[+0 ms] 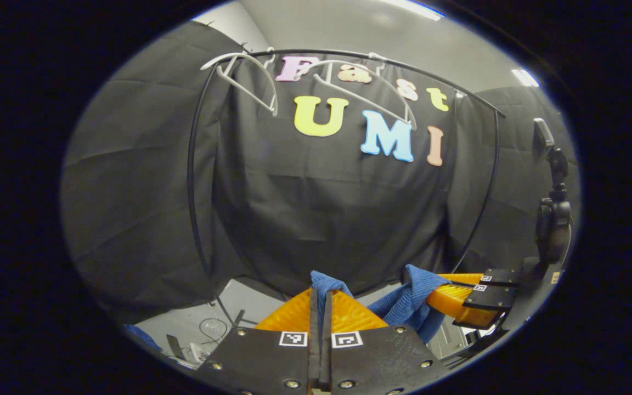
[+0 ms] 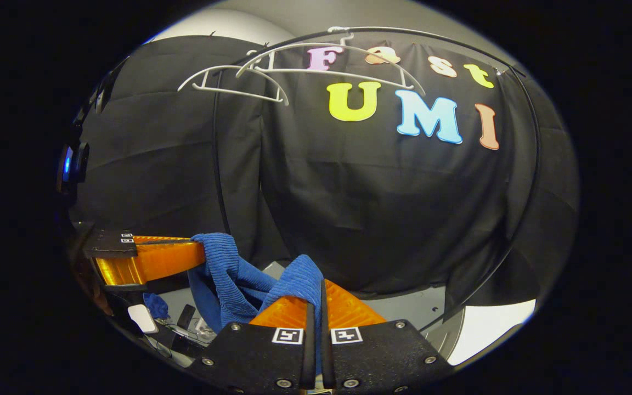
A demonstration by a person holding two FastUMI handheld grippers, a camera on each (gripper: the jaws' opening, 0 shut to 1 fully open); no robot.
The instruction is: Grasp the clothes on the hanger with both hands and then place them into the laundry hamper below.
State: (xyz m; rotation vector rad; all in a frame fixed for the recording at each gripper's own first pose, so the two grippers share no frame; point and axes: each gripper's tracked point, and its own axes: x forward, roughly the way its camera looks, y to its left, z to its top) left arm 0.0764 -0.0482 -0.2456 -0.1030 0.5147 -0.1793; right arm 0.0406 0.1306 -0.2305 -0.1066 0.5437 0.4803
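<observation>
A blue ribbed garment [image 1: 410, 307] hangs stretched between my two grippers, below the rack's rail. In the left gripper view my left gripper [image 1: 320, 291] is shut on one bunched end of it, and the cloth pokes up between the fingers. Farther right, my right gripper [image 1: 432, 297] pinches the other end. In the right gripper view the same blue garment [image 2: 233, 274] sags between my right gripper [image 2: 316, 293], shut on it at the bottom, and my left gripper [image 2: 202, 255], which grips it from the left.
Two bare white hangers [image 1: 250, 82] [image 1: 365, 82] hang on the black rack rail [image 1: 192, 181] high above; in the right gripper view, these hangers [image 2: 239, 82] are at upper left. Cables and small items [image 1: 206, 329] lie on the grey floor below.
</observation>
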